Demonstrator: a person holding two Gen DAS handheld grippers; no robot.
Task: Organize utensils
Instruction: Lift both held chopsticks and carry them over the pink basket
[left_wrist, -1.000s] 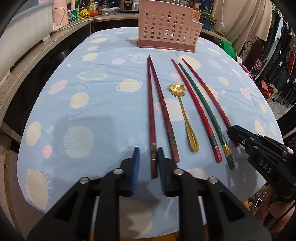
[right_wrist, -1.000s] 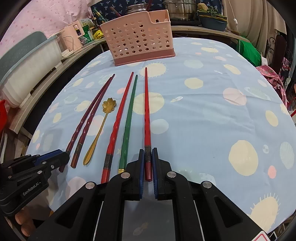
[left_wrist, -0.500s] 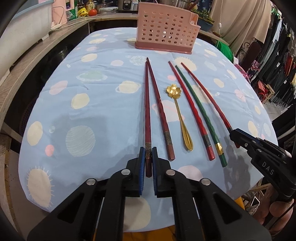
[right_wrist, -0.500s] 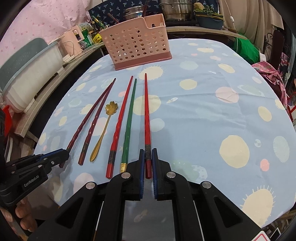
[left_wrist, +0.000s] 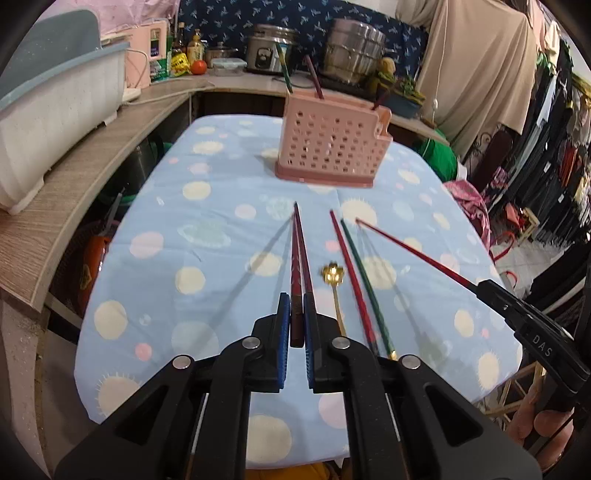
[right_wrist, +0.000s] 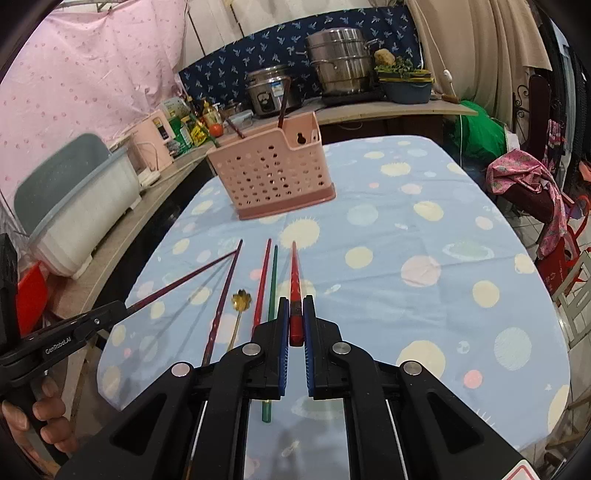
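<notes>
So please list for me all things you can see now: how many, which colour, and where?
Held chopsticks: 2; dark maroon in left tongs, bright red in right tongs; both raised, tips toward the holder.
Lying chopsticks: 3; maroon, red, green; on the tablecloth.
Spoon: 1, gold, between the maroon and red chopsticks.
Utensil holder: 1, pink, perforated, far end of table, some sticks already inside.
Tablecloth: 1, light blue with pastel spots.
Pots: 2, steel, back counter.
Bin: 1, white and grey, side counter.
Left tongs: black, blue pads, shut.
Right tongs: same, shut.
</notes>
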